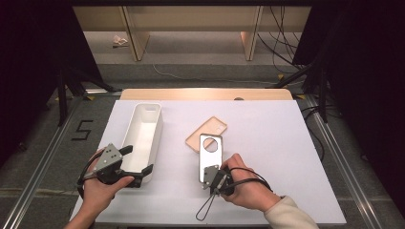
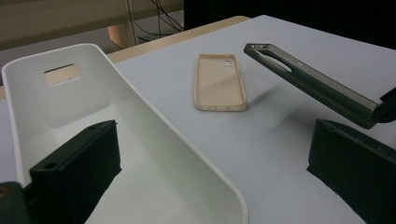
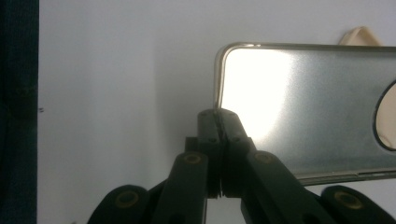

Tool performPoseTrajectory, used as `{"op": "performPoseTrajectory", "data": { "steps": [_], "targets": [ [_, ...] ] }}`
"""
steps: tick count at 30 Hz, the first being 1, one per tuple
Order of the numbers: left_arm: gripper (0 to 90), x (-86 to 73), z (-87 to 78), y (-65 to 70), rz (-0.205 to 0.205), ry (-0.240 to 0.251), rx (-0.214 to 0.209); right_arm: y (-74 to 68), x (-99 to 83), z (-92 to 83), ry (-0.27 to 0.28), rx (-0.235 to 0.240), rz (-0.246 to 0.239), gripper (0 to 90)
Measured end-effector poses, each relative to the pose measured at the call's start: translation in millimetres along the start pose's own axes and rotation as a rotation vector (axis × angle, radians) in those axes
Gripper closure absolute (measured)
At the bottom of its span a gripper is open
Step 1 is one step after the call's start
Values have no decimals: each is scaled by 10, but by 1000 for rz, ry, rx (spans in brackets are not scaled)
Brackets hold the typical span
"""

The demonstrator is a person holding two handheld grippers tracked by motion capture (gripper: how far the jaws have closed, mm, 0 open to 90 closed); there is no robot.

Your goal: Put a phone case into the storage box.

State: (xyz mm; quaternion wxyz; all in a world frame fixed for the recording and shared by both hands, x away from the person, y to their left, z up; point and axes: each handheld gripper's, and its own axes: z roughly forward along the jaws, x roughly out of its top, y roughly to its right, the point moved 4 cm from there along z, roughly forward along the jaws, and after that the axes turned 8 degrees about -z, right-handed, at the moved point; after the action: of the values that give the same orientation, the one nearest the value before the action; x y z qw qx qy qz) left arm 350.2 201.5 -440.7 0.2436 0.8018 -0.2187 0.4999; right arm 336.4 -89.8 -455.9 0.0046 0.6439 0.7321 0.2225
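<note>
My right claw [image 1: 213, 177] pinches the silver phone case [image 1: 209, 157] by its near edge, lifted above the tabletop [image 1: 277, 143]; I should carry it level toward the white bin [image 1: 143, 138], which my released left claw [image 1: 136, 167] straddles.

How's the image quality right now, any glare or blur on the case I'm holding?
Right gripper view: strong glare whitens the near part of the grey phone case beside the right gripper, and the jaws look soft. Left gripper view: the case's shadow falls on the table; the beige case is sharp. High view: evenly lit, dark surroundings.
</note>
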Motion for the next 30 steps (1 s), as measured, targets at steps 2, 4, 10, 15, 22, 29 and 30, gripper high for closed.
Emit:
{"op": "performPoseTrajectory", "data": {
  "steps": [2,4,10,15,22,29,30],
  "targets": [
    [16,1,1,3,0,2,0,26,-23,0,52,-32,-4,897],
    [16,2,-3,4,3,2,0,39,-51,-14,117,-49,32,897],
    [17,1,-1,4,1,3,1,83,-109,-44,176,-91,51,898],
    [19,5,-3,11,3,2,3,75,-149,-24,215,-116,48,897],
    [20,13,-3,24,9,1,-2,42,-182,-19,256,-123,44,897],
    [27,23,3,39,7,4,-4,12,-264,-48,316,-125,63,897],
    [27,24,2,39,7,4,-3,12,-264,-48,316,-125,63,897]
  ]
}}
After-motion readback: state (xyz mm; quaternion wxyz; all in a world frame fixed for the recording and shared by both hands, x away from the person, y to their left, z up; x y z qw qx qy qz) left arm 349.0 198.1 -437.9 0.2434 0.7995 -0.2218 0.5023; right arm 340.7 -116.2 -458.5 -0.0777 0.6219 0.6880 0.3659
